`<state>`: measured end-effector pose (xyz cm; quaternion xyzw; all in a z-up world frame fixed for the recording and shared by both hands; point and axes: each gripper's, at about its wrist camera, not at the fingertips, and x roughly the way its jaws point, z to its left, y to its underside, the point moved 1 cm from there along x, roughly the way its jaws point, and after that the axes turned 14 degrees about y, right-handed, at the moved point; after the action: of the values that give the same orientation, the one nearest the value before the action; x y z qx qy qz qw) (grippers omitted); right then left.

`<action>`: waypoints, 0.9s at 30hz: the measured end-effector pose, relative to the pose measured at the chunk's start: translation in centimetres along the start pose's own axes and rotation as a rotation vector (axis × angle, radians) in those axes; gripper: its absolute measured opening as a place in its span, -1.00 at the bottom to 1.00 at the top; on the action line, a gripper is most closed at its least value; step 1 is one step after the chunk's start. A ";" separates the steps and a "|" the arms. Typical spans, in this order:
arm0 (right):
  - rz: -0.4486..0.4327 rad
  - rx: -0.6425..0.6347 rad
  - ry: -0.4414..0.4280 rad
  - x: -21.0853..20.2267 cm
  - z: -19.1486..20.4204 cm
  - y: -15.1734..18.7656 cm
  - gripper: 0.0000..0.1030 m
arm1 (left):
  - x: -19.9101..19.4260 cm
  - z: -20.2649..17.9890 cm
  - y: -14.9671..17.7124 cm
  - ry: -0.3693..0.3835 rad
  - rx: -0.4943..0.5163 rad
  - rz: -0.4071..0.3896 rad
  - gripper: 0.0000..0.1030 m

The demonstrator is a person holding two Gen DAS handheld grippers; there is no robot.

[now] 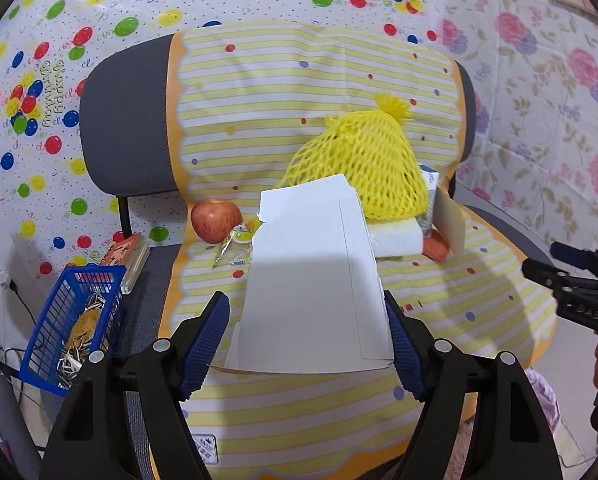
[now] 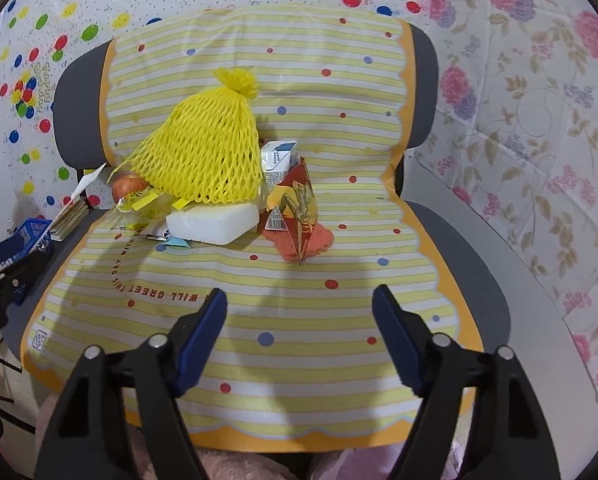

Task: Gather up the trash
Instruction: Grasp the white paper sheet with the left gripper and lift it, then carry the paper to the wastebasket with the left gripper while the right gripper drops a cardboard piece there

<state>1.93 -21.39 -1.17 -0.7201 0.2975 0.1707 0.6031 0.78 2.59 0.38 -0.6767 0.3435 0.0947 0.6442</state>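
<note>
Left gripper [image 1: 307,340]: I have it closed on the white cardboard sheet [image 1: 311,276], 1 blue pad on each side edge, the sheet lifted above the seat.
Right gripper [image 2: 299,336]: I see it open and holding nothing, jaws spread over the near part of the striped cover [image 2: 339,320].
Trash pile: far on the seat, against the backrest. The yellow foam net [image 2: 203,152] sits on the white foam block [image 2: 213,224]; the torn red and gold carton [image 2: 295,208] stands just right of the block, on an orange cloth [image 2: 319,242].
Small box: a white and blue carton [image 2: 279,156] stands behind the torn carton.
Apple [image 1: 215,221]: left of the pile, touching a clear wrapper [image 1: 235,246].
Blue basket [image 1: 75,316]: at the seat's left edge, holding scraps.
Chair [image 1: 127,120]: grey, draped with the striped cover.
</note>
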 end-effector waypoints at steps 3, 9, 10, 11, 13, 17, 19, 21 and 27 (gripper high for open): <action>-0.002 -0.010 -0.007 1.9 0.8 -0.7 0.16 | 0.8 0.4 -0.4 -0.004 -0.011 0.003 0.45; 0.003 -0.019 -0.040 6.2 2.2 -2.7 0.02 | 2.1 0.6 -0.9 -0.016 -0.013 0.004 0.45; 0.002 -0.019 -0.042 6.9 2.4 -3.1 -0.05 | 2.2 0.6 -0.9 -0.017 -0.014 0.003 0.45; -0.005 -0.022 -0.037 7.6 2.7 -3.6 -0.13 | 2.2 0.7 -0.9 -0.016 -0.017 0.005 0.45; -0.007 -0.026 -0.021 8.7 2.8 -4.2 -0.30 | 2.4 0.7 -0.9 -0.016 -0.020 0.008 0.45; -0.012 -0.035 -0.032 10.3 3.1 -5.2 -0.73 | 2.4 0.7 -0.8 -0.016 -0.022 0.013 0.45; -0.033 -0.030 -0.021 9.8 2.9 -5.5 -0.90 | 2.1 0.6 -0.8 -0.013 -0.020 0.009 0.45; -0.051 0.004 -0.010 8.6 1.9 -5.7 -0.95 | 1.5 0.3 -0.9 -0.013 -0.014 -0.002 0.45; -0.086 0.097 0.033 2.7 -2.8 -5.3 -0.97 | -0.7 -1.2 -1.4 0.020 0.003 -0.049 0.45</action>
<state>7.06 -24.21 1.85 -0.7048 0.2840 0.1183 0.6392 0.68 1.57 2.07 -0.6848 0.3336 0.0714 0.6440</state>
